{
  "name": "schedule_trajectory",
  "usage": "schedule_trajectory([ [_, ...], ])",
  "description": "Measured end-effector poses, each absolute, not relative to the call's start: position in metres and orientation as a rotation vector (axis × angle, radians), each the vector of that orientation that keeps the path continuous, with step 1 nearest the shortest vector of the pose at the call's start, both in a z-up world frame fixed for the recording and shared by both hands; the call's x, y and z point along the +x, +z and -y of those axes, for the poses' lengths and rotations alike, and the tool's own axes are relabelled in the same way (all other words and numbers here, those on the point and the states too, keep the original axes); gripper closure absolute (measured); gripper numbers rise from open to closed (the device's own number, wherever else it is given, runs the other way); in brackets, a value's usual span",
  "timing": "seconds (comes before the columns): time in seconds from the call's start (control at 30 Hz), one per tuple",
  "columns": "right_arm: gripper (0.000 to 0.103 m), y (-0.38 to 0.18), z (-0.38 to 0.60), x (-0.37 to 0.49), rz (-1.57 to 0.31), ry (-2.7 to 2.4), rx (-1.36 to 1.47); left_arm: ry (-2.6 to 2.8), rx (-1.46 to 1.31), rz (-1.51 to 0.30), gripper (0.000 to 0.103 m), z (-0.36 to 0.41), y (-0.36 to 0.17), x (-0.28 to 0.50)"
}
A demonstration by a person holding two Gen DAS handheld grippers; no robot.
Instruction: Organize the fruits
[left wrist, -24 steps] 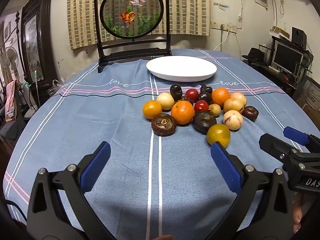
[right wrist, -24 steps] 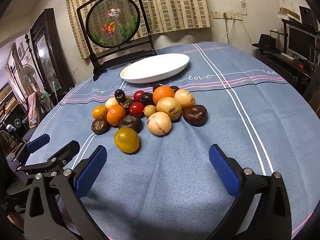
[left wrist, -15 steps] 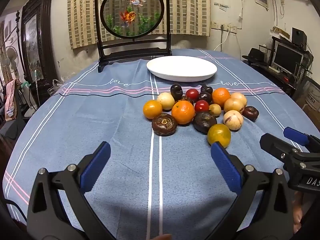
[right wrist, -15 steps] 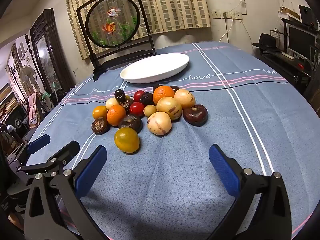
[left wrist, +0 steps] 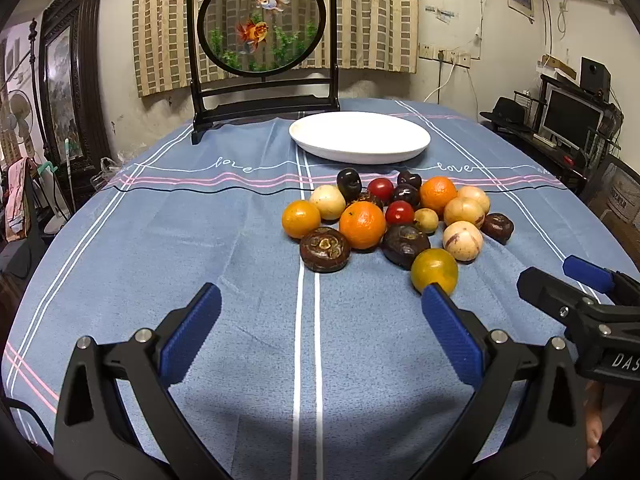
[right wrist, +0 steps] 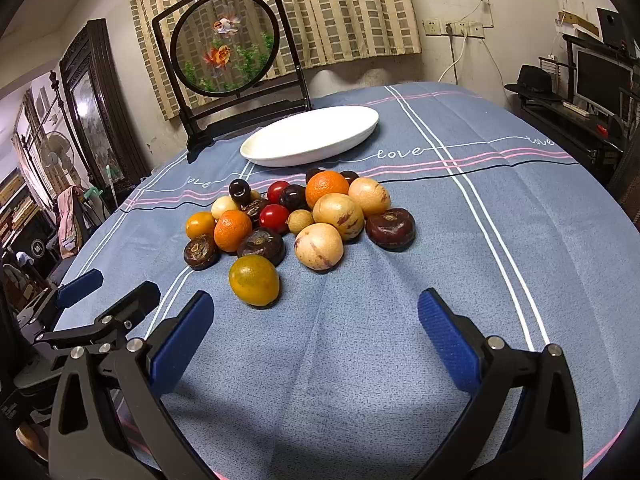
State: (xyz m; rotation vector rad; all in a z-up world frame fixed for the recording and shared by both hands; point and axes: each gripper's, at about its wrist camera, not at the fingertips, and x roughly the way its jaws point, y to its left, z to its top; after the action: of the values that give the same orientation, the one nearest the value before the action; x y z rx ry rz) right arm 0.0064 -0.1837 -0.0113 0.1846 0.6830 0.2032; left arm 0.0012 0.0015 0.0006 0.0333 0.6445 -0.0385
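A pile of several fruits lies on the blue tablecloth: oranges (left wrist: 362,224) (right wrist: 232,230), a yellow-green one nearest me (left wrist: 434,271) (right wrist: 253,280), red tomatoes (left wrist: 399,213), dark brown ones (left wrist: 325,249) (right wrist: 390,228) and pale ones (right wrist: 319,246). An empty white oval plate (left wrist: 360,137) (right wrist: 310,136) sits behind the pile. My left gripper (left wrist: 318,312) is open and empty, just short of the fruits. My right gripper (right wrist: 316,320) is open and empty, also short of the pile. Each gripper shows at the edge of the other's view.
A black-framed round goldfish screen (left wrist: 262,24) (right wrist: 224,46) stands at the table's far edge. A desk with a monitor (left wrist: 572,120) is at the right, a dark cabinet (left wrist: 68,92) at the left.
Both grippers have barely moved; the views are nearly the same. Nothing was taken hold of.
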Motion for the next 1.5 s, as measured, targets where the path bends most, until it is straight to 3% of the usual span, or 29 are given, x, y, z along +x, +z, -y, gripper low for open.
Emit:
schedule_trajectory([
  [1.5,0.001,-0.015,0.183,0.010,-0.688,0.207,0.193,-0.007,-0.030,-0.692,0.002,-0.012,-0.007,0.009],
])
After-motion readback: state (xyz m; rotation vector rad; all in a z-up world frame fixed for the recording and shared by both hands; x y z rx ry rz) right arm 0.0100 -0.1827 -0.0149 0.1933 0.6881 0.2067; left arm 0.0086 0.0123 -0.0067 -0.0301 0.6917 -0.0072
